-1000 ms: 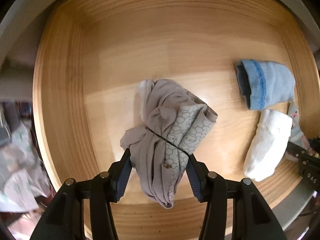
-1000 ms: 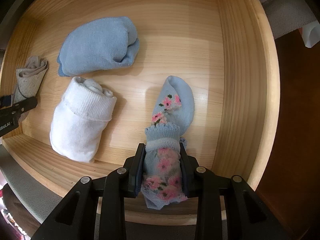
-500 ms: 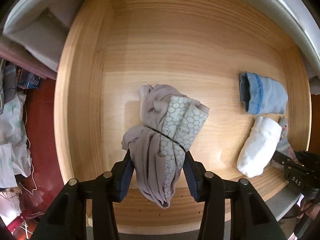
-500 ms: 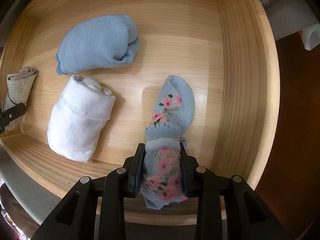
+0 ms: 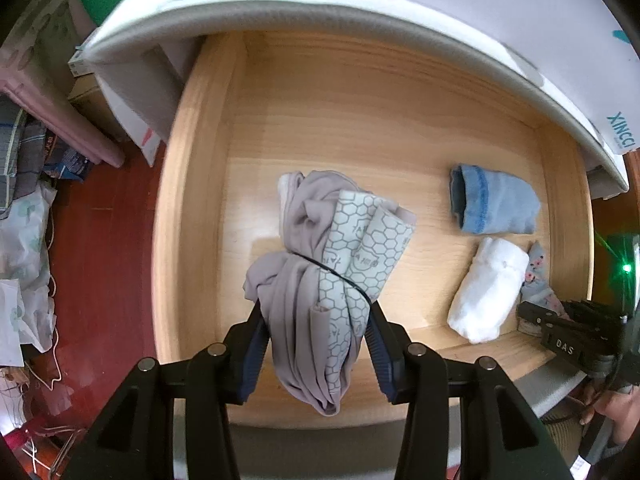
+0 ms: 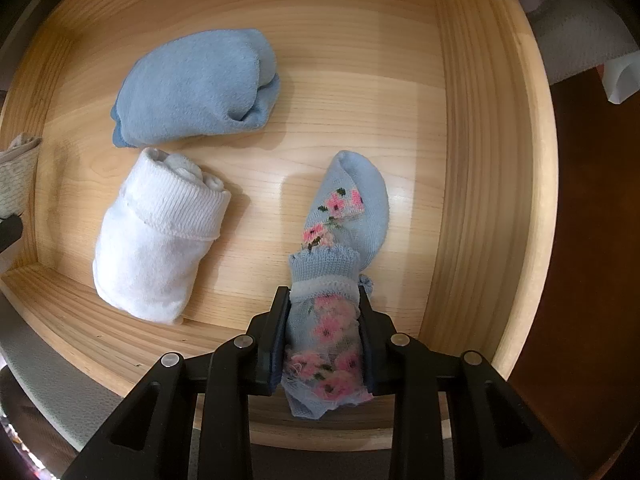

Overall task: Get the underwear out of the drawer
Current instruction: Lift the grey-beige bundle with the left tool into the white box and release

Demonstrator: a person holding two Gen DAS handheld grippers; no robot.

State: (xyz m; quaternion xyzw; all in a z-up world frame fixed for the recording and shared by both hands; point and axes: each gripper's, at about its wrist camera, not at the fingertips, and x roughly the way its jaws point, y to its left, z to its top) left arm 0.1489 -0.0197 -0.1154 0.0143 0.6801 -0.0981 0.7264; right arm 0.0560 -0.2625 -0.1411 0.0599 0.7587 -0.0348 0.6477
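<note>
While the left hand-held gripper [image 5: 316,344] clamps the grey underwear bundle [image 5: 324,264] above the wooden drawer [image 5: 192,184], the right hand-held gripper [image 6: 323,332] pinches a floral sock [image 6: 336,264].

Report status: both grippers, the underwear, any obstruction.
Left gripper shut on grey underwear bundle, jaws just closing. Right gripper shut on floral sock. Nothing blocking.

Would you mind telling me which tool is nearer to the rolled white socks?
Right. The right tool grips the floral sock just beside the white socks. The left tool, holding the grey underwear, is across the drawer.
</note>
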